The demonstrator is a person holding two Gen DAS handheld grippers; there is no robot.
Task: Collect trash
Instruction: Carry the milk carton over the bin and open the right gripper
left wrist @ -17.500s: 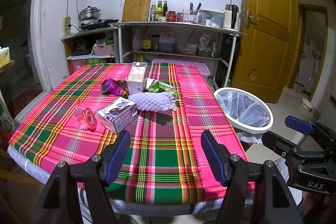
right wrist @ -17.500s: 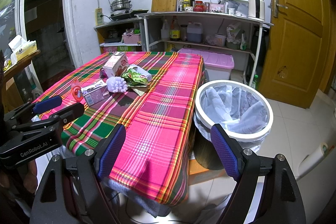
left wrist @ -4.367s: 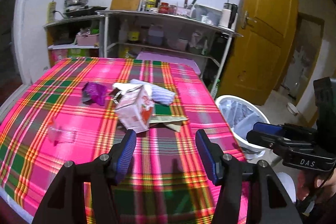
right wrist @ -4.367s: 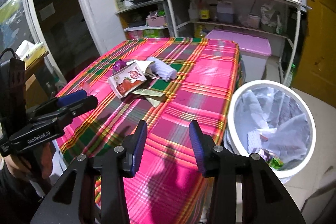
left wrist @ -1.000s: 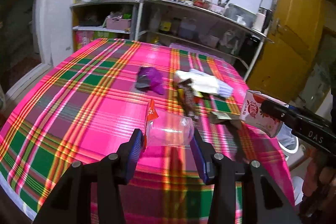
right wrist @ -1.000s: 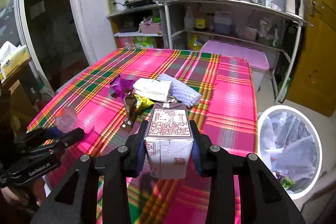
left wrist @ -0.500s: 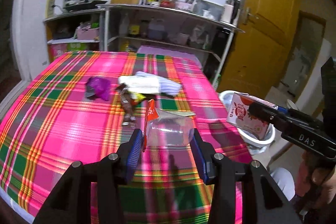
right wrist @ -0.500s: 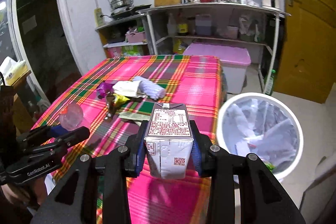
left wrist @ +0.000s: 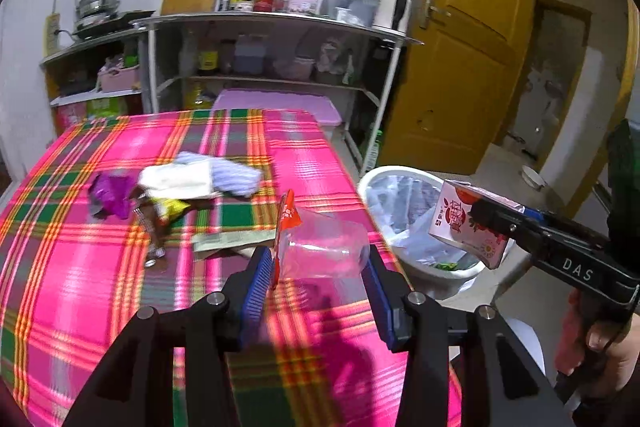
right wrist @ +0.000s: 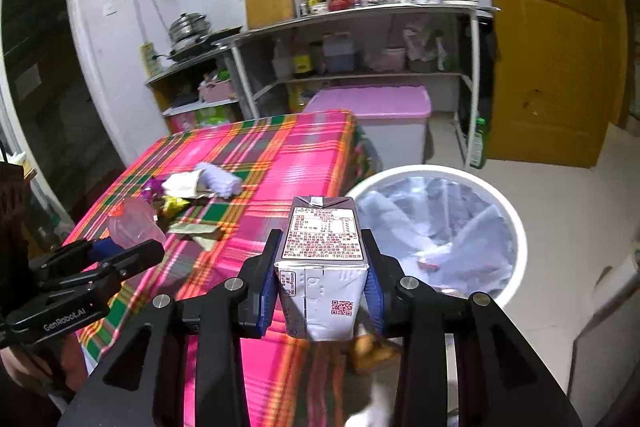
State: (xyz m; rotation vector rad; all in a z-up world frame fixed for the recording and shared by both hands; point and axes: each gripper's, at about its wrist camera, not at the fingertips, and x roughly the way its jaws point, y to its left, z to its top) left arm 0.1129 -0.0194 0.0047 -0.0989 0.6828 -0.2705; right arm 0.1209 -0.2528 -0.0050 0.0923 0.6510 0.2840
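Observation:
My left gripper point(left wrist: 318, 277) is shut on a clear plastic cup point(left wrist: 322, 247) with a red torn lid, held above the table's right front part. My right gripper point(right wrist: 322, 287) is shut on a milk carton point(right wrist: 322, 267) and holds it near the table's edge, beside the white trash bin point(right wrist: 516, 223). In the left wrist view the carton point(left wrist: 470, 227) hangs over the bin's point(left wrist: 370, 179) near rim. Several pieces of trash remain on the plaid tablecloth point(left wrist: 80, 267): a purple wrapper point(left wrist: 110, 193), white foam netting point(left wrist: 236, 175), white paper point(left wrist: 176, 181) and a flat card point(left wrist: 232, 239).
Metal shelves point(left wrist: 272, 27) with bottles and jars stand behind the table. A pink-lidded storage box point(right wrist: 372, 107) sits under them. A yellow door point(left wrist: 460, 67) is at the right. The bin, lined with a clear bag, holds some trash.
Both grippers have swung right toward the bin with their loads. The carton has moved from over the table's edge to just beside the bin.

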